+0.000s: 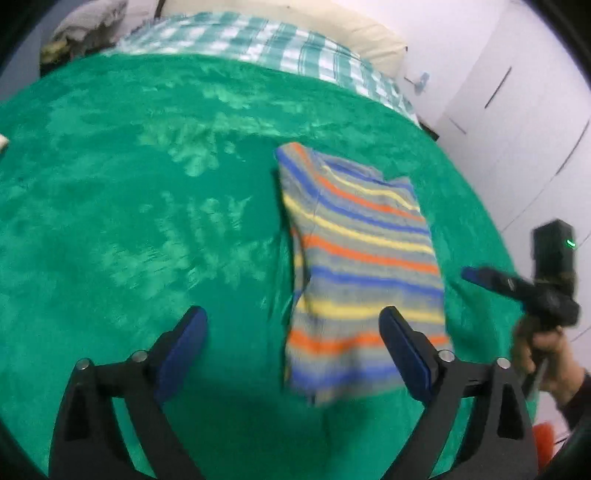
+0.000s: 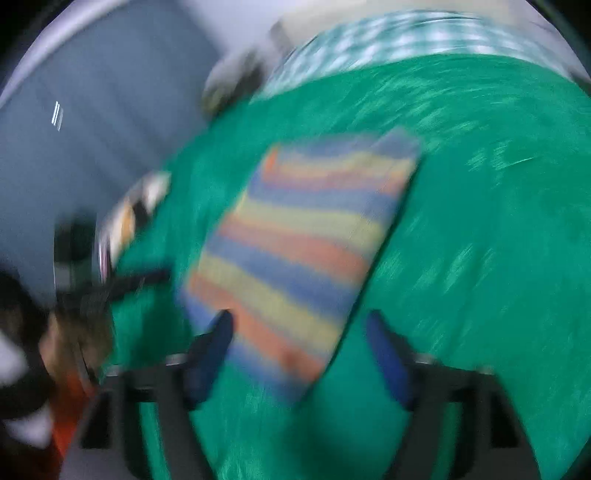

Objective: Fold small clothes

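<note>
Covering almost the whole bed is a fuzzy green blanket. At the far end of the bed lies a green and white checked cloth, and past that sits a pale pillow. A white wall stands on the right side.

On the blanket lies the striped cloth, folded into a long shape. It has orange, yellow, blue and gray stripes. It sits right of the middle in the left wrist view, and its near end looks blurry.

The left gripper is at the near edge with its jaws wide apart. Nothing is pinched between them. Its right finger is in front of the near end of the cloth, and its left finger is over bare blanket.

The right gripper has its jaws wide apart too. The near end of the cloth shows between its blue fingers, but the picture is too blurry to tell if they touch it. In the left wrist view a hand holds this gripper, off to the right of the cloth.
</note>
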`<control>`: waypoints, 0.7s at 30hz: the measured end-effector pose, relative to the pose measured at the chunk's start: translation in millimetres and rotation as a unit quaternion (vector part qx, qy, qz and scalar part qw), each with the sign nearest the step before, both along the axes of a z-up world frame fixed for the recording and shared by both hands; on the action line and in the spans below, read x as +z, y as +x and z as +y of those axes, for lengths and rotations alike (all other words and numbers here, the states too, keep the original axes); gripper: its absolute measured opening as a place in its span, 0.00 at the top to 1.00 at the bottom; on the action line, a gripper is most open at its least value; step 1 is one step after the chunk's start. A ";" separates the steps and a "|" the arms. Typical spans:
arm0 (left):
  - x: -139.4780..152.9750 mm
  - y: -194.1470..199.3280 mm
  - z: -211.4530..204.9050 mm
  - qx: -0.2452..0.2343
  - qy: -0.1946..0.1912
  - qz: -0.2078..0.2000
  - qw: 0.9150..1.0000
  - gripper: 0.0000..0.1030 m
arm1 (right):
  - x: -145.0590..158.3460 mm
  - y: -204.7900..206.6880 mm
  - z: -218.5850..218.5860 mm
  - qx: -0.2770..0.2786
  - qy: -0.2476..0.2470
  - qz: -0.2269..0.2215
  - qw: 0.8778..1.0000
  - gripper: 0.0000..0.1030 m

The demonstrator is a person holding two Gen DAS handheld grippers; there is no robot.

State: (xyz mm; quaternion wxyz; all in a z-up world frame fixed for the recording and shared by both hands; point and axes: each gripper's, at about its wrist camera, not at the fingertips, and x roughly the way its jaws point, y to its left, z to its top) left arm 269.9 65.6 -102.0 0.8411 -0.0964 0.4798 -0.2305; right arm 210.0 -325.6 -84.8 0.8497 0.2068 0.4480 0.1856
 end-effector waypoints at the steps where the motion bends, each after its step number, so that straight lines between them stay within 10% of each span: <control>1: -8.8 17.8 -8.4 -0.002 -0.007 0.013 1.000 0.13 | -6.4 13.3 -9.9 -0.013 0.023 0.012 1.000 0.26; 9: -40.5 69.2 -48.4 -0.022 -0.092 0.029 0.995 0.25 | -75.8 83.3 -9.4 -0.003 0.214 0.061 0.975 0.48; 10: -41.8 73.6 -50.5 -0.021 -0.092 0.034 0.995 0.43 | -77.9 86.2 -5.1 -0.004 0.218 0.059 0.974 0.48; 11: -42.2 75.7 -52.4 -0.020 -0.090 0.040 0.995 0.80 | -79.6 89.4 -0.6 -0.008 0.211 0.058 0.976 0.56; 13: -45.0 76.2 -51.8 -0.017 -0.097 0.051 0.994 0.83 | -79.3 93.2 6.3 -0.022 0.162 0.059 0.985 0.77; 21: 21.6 38.5 -34.6 0.004 -0.079 -0.028 0.996 0.85 | -6.4 78.4 46.1 0.004 0.100 -0.024 0.995 0.79</control>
